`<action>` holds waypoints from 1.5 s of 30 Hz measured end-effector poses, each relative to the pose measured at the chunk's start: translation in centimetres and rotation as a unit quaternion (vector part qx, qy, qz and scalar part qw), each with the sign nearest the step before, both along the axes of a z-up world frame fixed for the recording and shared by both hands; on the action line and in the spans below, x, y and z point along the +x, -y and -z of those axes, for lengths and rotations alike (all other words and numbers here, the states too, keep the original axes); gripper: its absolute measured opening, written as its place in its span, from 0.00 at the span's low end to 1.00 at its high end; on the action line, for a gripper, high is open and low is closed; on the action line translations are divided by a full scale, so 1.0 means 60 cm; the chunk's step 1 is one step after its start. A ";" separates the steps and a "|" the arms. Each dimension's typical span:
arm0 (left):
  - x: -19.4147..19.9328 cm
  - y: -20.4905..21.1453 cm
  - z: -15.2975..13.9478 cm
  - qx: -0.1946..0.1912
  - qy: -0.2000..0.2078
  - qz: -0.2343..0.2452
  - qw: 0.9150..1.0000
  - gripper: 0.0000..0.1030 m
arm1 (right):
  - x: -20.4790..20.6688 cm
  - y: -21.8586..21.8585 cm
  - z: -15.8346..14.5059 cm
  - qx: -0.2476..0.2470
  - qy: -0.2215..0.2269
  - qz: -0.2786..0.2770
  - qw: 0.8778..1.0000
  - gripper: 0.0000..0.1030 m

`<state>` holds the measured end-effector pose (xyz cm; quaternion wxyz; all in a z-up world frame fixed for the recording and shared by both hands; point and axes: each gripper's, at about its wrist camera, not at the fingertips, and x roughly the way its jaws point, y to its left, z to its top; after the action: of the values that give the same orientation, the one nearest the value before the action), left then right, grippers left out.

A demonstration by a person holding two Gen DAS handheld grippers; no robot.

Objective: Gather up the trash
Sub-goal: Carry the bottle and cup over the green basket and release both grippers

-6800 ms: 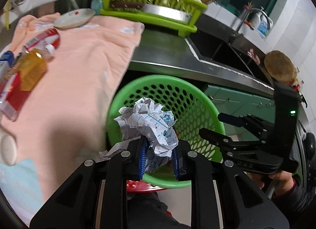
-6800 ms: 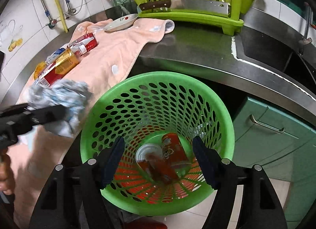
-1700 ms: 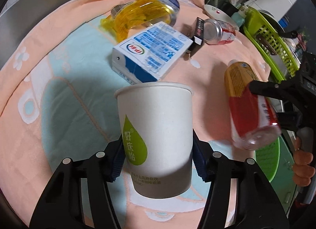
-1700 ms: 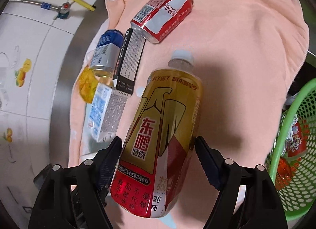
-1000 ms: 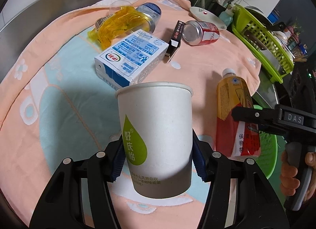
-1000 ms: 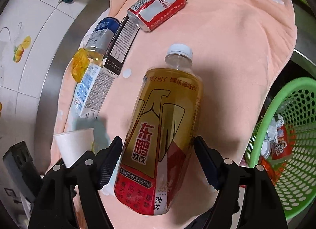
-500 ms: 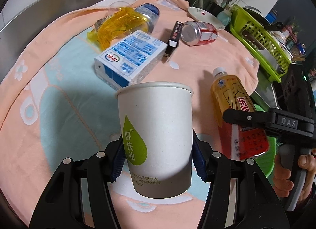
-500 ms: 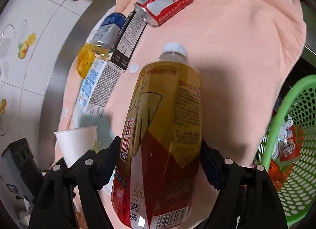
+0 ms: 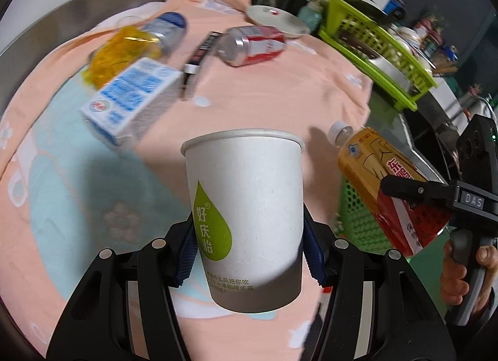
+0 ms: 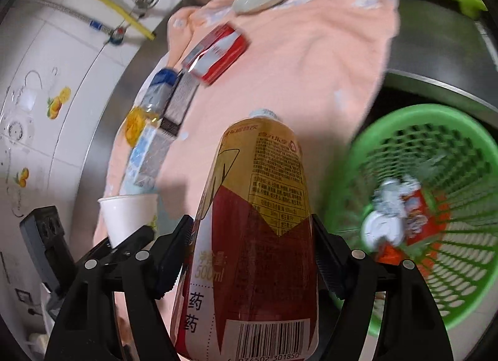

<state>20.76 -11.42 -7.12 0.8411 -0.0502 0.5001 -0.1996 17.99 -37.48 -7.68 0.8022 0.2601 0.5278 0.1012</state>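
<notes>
My left gripper is shut on a white paper cup with a green drop logo, held upright above the peach towel. In the right wrist view my right gripper is shut on a gold and red drink bottle, white cap pointing away. The same bottle shows at the right of the left wrist view, hanging over the green basket. The basket sits below the counter edge at right and holds crumpled paper and a red can.
On the towel lie a blue and white carton, a yellow wrapper, a blue can, a slim black box and a red can. A white plate and a green dish rack stand behind.
Both grippers have carried their loads across the towel toward the counter edge. The bottle has rolled to show its back label, and the basket is now larger in the right wrist view.
</notes>
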 end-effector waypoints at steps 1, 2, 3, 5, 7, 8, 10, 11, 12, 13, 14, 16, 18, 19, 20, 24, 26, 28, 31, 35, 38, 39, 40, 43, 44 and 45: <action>-0.004 0.012 -0.002 -0.001 0.001 0.007 1.000 0.56 | -0.006 0.012 -0.002 -0.008 0.001 0.006 1.000 0.69; -0.006 0.020 -0.004 -0.001 0.002 0.012 1.000 0.56 | -0.017 0.035 -0.001 -0.023 0.001 0.019 1.000 0.69; -0.008 0.031 -0.006 -0.003 0.003 0.017 1.000 0.56 | -0.024 0.048 0.000 -0.033 0.000 0.026 0.999 0.69; -0.013 0.054 -0.011 -0.006 0.004 0.029 1.000 0.56 | -0.036 0.079 0.008 -0.067 -0.003 0.040 0.997 0.69; -0.019 0.082 -0.015 -0.010 0.004 0.044 0.999 0.56 | -0.045 0.104 0.021 -0.104 -0.009 0.052 0.993 0.69; -0.021 0.092 -0.016 -0.010 0.005 0.049 0.999 0.56 | -0.048 0.116 0.029 -0.119 -0.014 0.057 0.991 0.69; -0.026 0.122 -0.018 -0.013 0.004 0.062 0.998 0.56 | -0.053 0.141 0.049 -0.144 -0.022 0.068 0.987 0.69; -0.028 0.133 -0.018 -0.013 0.003 0.067 0.998 0.56 | -0.052 0.151 0.061 -0.153 -0.026 0.073 0.985 0.69; -0.030 0.149 -0.018 -0.014 0.002 0.075 0.997 0.56 | -0.052 0.162 0.070 -0.157 -0.028 0.076 0.984 0.69; -0.032 0.165 -0.018 -0.014 0.002 0.082 0.997 0.56 | -0.051 0.171 0.080 -0.158 -0.029 0.078 0.984 0.69; -0.035 0.175 -0.017 -0.014 0.002 0.087 0.996 0.56 | -0.051 0.181 0.091 -0.157 -0.031 0.082 0.984 0.69; -0.040 0.203 -0.015 -0.014 0.000 0.099 0.995 0.56 | -0.054 0.197 0.106 -0.148 -0.031 0.092 0.984 0.69; -0.041 0.224 -0.013 -0.014 -0.002 0.108 0.994 0.56 | -0.055 0.213 0.115 -0.134 -0.029 0.100 0.986 0.69; -0.043 0.239 -0.009 -0.014 -0.005 0.115 0.993 0.56 | -0.057 0.221 0.119 -0.128 -0.028 0.104 0.986 0.69; -0.045 0.252 -0.006 -0.015 -0.006 0.120 0.993 0.56 | -0.058 0.222 0.118 -0.125 -0.026 0.105 0.986 0.69; -0.053 0.302 0.011 -0.012 -0.013 0.143 0.990 0.56 | -0.075 0.240 0.109 -0.133 -0.011 0.103 0.986 0.71; -0.057 0.331 0.026 -0.008 -0.019 0.155 0.988 0.56 | -0.084 0.245 0.102 -0.136 -0.002 0.101 0.986 0.71; -0.057 0.351 0.040 -0.004 -0.028 0.162 0.986 0.56 | -0.095 0.248 0.092 -0.141 0.006 0.098 0.985 0.71; -0.060 0.379 0.064 0.004 -0.040 0.172 0.984 0.56 | -0.115 0.256 0.079 -0.150 0.020 0.097 0.984 0.75; -0.064 0.405 0.091 0.003 -0.063 0.184 0.981 0.58 | -0.130 0.262 0.070 -0.154 0.026 0.098 0.983 0.75; -0.070 0.416 0.098 0.005 -0.072 0.192 0.979 0.60 | -0.136 0.265 0.065 -0.152 0.030 0.100 0.983 0.75; -0.072 0.418 0.099 0.007 -0.072 0.194 0.978 0.63 | -0.138 0.266 0.063 -0.151 0.032 0.101 0.983 0.75; -0.072 0.419 0.101 0.008 -0.072 0.195 0.978 0.68 | -0.140 0.266 0.061 -0.151 0.033 0.101 0.983 0.75; -0.077 0.417 0.097 0.007 -0.070 0.197 0.978 0.72 | -0.143 0.265 0.053 -0.155 0.037 0.100 0.982 0.75; -0.077 0.417 0.096 0.007 -0.069 0.197 0.978 0.72 | -0.144 0.264 0.050 -0.155 0.039 0.100 0.982 0.75; -0.078 0.415 0.094 0.008 -0.066 0.197 0.978 0.72 | -0.144 0.263 0.048 -0.155 0.040 0.100 0.982 0.75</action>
<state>16.06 -36.31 -12.75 0.7509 0.0425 0.5563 -0.3534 9.33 -53.27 -10.57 0.8593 0.1796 0.4759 -0.0528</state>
